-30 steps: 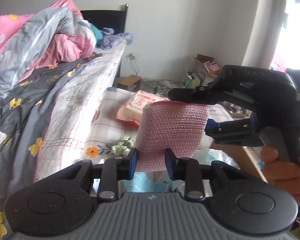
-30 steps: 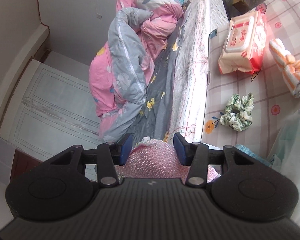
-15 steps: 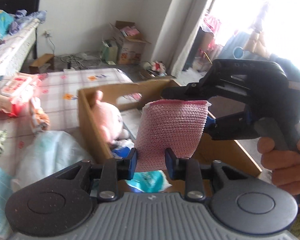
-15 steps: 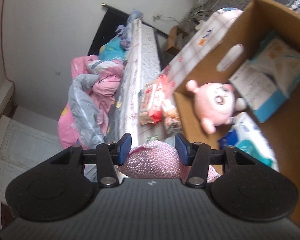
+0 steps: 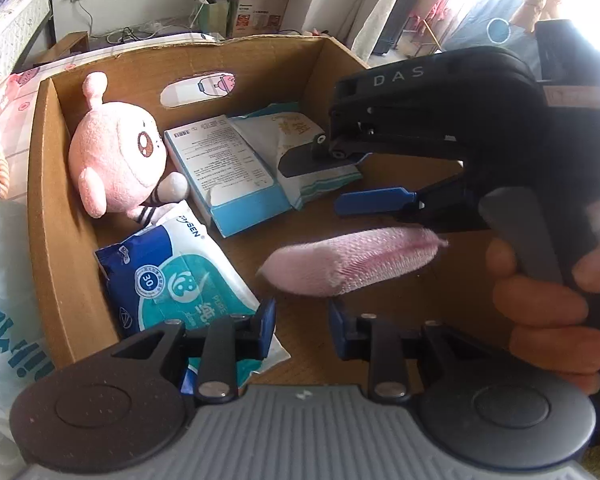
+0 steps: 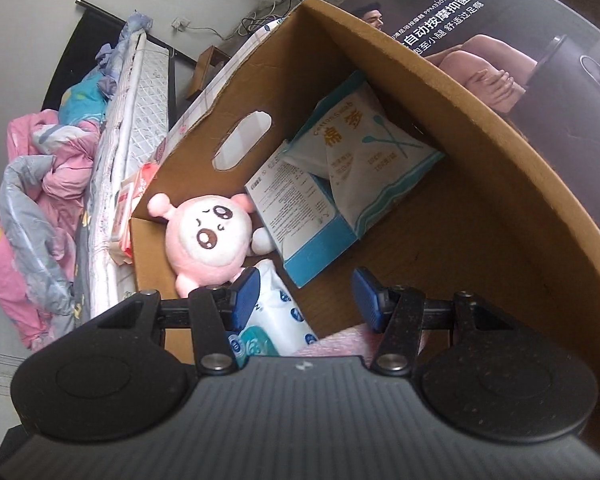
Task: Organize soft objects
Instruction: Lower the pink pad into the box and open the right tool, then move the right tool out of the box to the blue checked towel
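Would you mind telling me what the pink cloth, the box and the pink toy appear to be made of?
Pink cloth: looks like knitted or mesh fabric, matte, with a bumpy open weave; it is motion-blurred.
Box: corrugated cardboard, plain brown and matte, with raw cut edges.
Pink toy: plush, fuzzy pile, probably stuffed.

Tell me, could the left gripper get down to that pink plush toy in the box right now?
Probably yes: the cardboard box is open-topped, and the pink plush toy lies uncovered against its wall. The left gripper looks empty; the pink knitted cloth sits beyond its fingertips.

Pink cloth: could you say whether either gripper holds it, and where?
Neither: the pink cloth is loose, beneath the right gripper, jaws opening, and beyond the left gripper.
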`<state>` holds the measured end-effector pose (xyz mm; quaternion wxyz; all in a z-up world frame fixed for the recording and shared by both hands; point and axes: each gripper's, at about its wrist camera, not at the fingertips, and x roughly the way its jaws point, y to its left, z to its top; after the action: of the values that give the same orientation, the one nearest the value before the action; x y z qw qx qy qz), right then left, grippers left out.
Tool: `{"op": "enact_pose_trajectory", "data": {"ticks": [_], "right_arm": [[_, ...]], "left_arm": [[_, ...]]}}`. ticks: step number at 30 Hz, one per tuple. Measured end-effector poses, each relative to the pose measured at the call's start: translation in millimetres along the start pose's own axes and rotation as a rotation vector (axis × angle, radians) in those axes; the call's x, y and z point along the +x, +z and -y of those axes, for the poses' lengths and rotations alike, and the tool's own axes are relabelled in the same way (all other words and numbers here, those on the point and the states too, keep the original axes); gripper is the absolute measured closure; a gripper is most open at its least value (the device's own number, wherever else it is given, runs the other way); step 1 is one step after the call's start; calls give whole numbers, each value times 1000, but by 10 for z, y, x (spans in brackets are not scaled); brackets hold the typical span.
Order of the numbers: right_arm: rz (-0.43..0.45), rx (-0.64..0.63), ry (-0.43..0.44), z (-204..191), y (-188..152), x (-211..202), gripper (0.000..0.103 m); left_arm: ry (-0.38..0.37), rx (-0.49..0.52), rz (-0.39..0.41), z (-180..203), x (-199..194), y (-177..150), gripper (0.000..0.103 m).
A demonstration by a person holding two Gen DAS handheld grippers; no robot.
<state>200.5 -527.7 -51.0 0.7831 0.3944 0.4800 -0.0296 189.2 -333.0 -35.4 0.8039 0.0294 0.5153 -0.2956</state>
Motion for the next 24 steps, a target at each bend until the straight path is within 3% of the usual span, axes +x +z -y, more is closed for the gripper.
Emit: {"op": "enact_pose_trajectory", "data": {"ticks": [5, 11, 14, 17, 19, 24], "right_arm": [[45, 3, 10, -28, 124, 122, 49], [81, -58, 40, -82, 88, -93, 47], [43, -98, 18, -75, 2, -259, 46], [-14, -112, -33, -15, -97, -332, 37], [-56, -101, -68, 33, -131, -302, 31], [-128, -81, -180, 76, -192, -44, 25]], "left_arm": [[41, -29, 15, -55, 3, 65, 74], [48, -51, 39, -146, -119, 109, 74], [50, -33, 71, -178, -278, 69, 67], [61, -26, 111, -241, -439, 21, 59], [58, -17, 139, -282, -577, -17, 57], [49, 6, 200, -375, -906, -126, 50]]}}
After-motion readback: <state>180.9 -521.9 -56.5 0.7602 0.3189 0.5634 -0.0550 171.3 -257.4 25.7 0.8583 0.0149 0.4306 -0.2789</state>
